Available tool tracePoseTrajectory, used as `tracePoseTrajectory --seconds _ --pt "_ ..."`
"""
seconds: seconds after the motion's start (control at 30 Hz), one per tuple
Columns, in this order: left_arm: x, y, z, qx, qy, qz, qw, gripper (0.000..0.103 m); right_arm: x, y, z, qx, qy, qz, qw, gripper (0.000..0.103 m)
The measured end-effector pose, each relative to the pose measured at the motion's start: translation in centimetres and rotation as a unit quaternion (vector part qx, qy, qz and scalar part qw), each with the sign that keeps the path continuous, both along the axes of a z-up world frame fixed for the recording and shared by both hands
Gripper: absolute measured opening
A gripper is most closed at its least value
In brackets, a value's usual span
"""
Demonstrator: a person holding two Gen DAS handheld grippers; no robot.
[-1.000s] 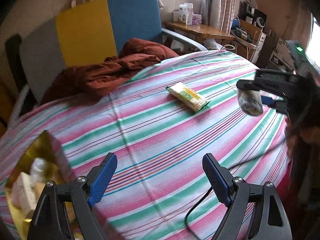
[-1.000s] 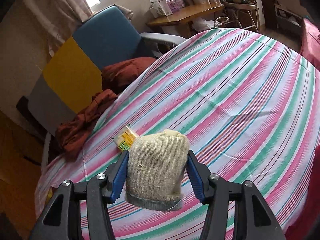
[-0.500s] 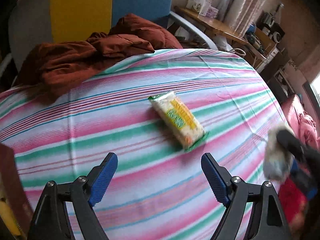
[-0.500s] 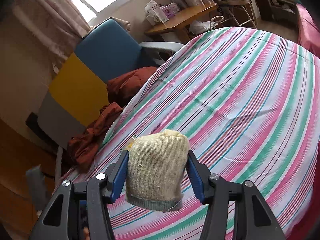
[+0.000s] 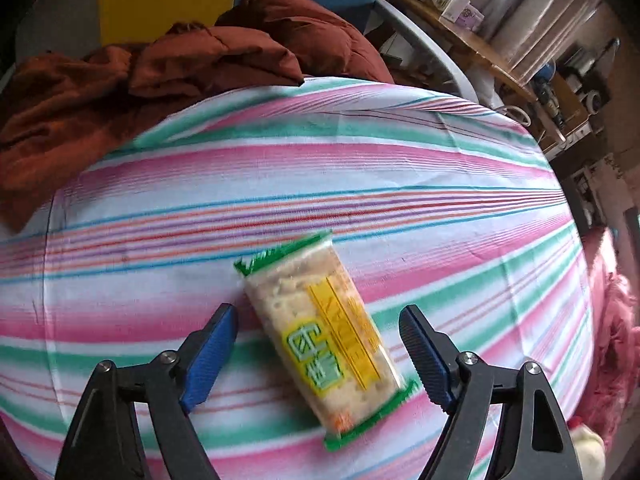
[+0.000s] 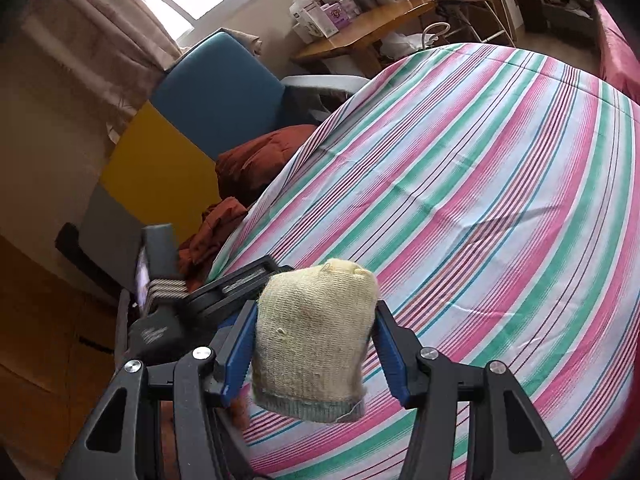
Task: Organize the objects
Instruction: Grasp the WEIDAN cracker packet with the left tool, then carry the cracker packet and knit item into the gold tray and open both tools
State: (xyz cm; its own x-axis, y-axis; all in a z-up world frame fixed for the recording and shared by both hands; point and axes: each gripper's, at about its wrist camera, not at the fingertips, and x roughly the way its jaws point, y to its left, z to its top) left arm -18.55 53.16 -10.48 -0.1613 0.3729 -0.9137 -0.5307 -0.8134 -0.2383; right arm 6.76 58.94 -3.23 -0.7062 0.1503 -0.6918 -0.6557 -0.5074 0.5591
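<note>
A cracker packet [image 5: 324, 336] with green ends and a yellow label lies on the striped tablecloth [image 5: 360, 184]. My left gripper [image 5: 320, 354] is open, its blue fingers on either side of the packet's near half, not touching it. My right gripper [image 6: 314, 354] is shut on a rolled cream knitted glove [image 6: 314, 340] and holds it above the tablecloth [image 6: 480, 184]. The body of the left gripper [image 6: 192, 300] shows in the right wrist view, just left of the glove.
A rust-brown cloth [image 5: 160, 64] is heaped at the table's far edge against a blue, yellow and grey chair [image 6: 192, 120]. A wooden desk [image 6: 360, 32] with boxes stands by the window. Pink fabric [image 5: 612, 340] lies past the table's right edge.
My left gripper has moved forward and down to the cracker packet, which now lies between its open fingers. The right gripper still holds the glove, and the left gripper has come into its view.
</note>
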Motion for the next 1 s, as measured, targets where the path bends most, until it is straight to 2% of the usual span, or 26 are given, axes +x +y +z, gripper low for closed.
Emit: tracePoseTrajectory --seconds 0.07,0.1,0.17,0.2,0.23,0.4,0.6,0.8,0.93,1.0 --pt "0.4 0.5 -0.1 -0.023 0.012 -0.02 0.9995 0.082 0.0 0.1 -0.1 -0.002 -0.002 0.0 1.0 0.056" --pt "0.7 0.5 -0.1 -0.034 0.019 -0.028 0.9989 0.078 -0.1 0.1 -0.2 -0.002 -0.003 0.001 1.0 0.056" --pt "1.6 0.3 -0.1 -0.056 0.043 -0.046 0.9965 0.068 -0.2 0.1 -0.2 -0.002 -0.004 0.003 1.0 0.056" --pt "1.8 0.0 0.0 -0.062 0.052 -0.05 0.9955 0.059 -0.2 0.0 -0.3 -0.001 -0.005 0.004 1.0 0.056" --pt "2.1 -0.6 0.1 -0.058 0.056 -0.056 0.9951 0.058 -0.3 0.1 -0.3 0.0 -0.007 0.004 1.0 0.056" --pt "3.9 -4.1 0.2 -0.058 0.068 -0.074 0.9933 0.057 -0.6 0.1 -0.9 -0.003 -0.021 0.011 1.0 0.056" --pt "7.5 -10.2 0.6 -0.06 0.084 -0.07 0.9922 0.057 -2.3 -0.6 -2.4 -0.015 -0.062 0.055 0.996 0.056" --pt "11.0 -16.3 0.9 -0.049 0.091 -0.046 0.9936 0.057 -4.4 -2.4 -3.7 -0.006 -0.114 0.114 0.987 0.056" --pt "13.1 -18.4 0.9 -0.035 0.104 -0.031 0.9935 0.057 -5.5 -3.9 -4.5 0.004 -0.139 0.157 0.978 0.056" --pt "14.3 -19.0 0.7 -0.029 0.124 -0.034 0.9913 0.057 -6.2 -5.0 -4.8 0.014 -0.147 0.182 0.972 0.056"
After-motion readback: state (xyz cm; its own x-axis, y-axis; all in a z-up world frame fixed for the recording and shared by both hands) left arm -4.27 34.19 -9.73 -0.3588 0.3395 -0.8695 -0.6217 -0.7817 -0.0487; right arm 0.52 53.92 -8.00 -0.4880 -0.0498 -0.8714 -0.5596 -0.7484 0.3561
